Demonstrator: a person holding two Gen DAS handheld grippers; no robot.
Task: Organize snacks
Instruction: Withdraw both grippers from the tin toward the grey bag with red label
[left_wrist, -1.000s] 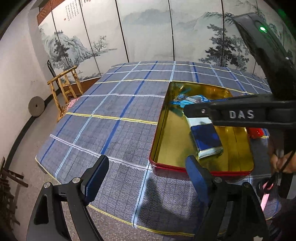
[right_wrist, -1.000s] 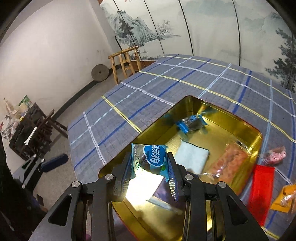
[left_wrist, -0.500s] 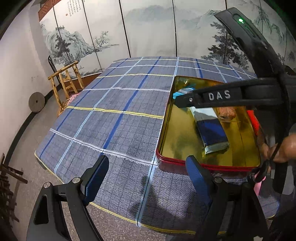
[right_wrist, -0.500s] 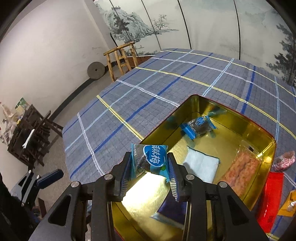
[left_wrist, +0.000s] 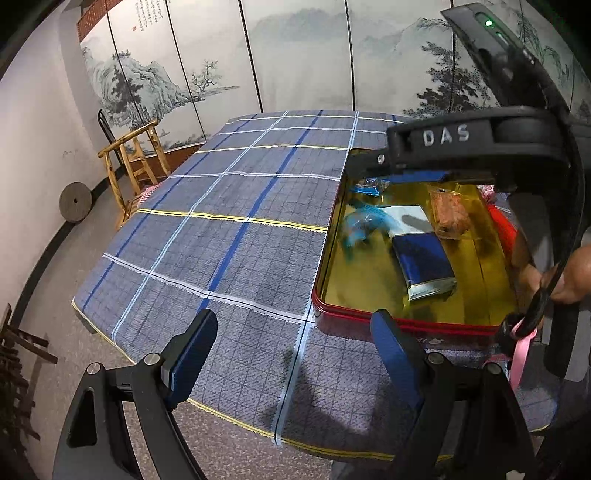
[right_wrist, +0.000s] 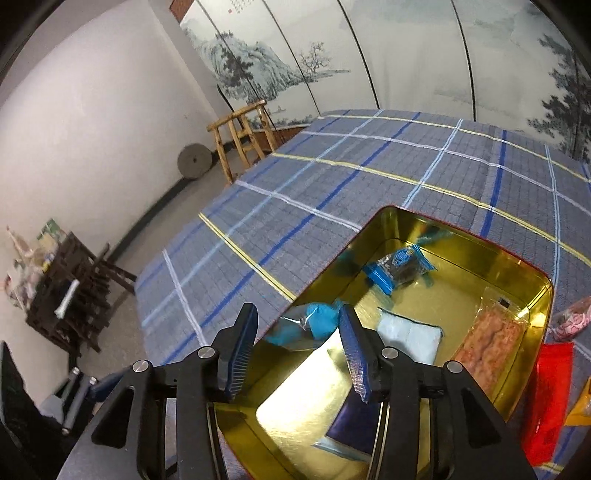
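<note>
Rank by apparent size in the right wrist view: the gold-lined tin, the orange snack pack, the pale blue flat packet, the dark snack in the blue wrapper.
1. Gold-lined tin
2. Orange snack pack
3. Pale blue flat packet
4. Dark snack in blue wrapper, though it lies farther from the camera, so this is unsure.

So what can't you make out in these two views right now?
- Blue packet: motion-blurred in both views; whether it has landed in the tin is unclear.
- Tin's far end: left view, hidden by the right gripper, whose jaws are opening.
- Orange packet: right view, cut by the edge.
</note>
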